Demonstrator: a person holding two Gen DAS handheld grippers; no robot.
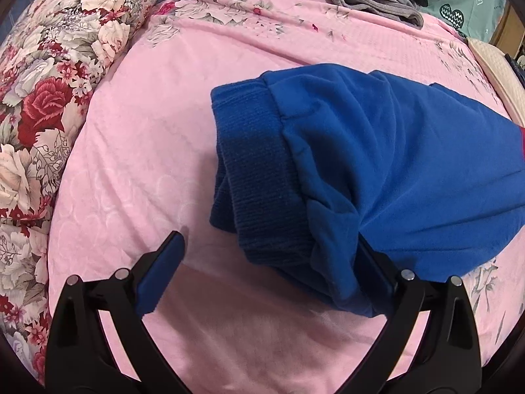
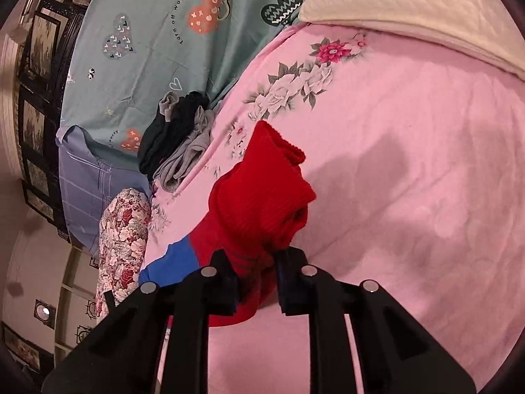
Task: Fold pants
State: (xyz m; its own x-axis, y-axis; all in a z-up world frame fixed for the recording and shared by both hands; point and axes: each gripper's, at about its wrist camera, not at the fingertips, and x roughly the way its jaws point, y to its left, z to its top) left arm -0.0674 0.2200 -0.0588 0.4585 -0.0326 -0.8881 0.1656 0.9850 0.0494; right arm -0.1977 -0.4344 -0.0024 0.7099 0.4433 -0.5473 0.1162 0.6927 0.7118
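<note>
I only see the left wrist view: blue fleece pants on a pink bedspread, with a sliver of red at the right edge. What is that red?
Observer: It is a red ribbed knit section of the pants, joined to the blue fleece.
Operator: Is the right gripper holding anything?
Observer: Yes. The right gripper is shut on that red knit.
Operator: Does the red part lie flat?
Observer: No. It is bunched into a hump on the pink bedspread, not spread out.
</note>
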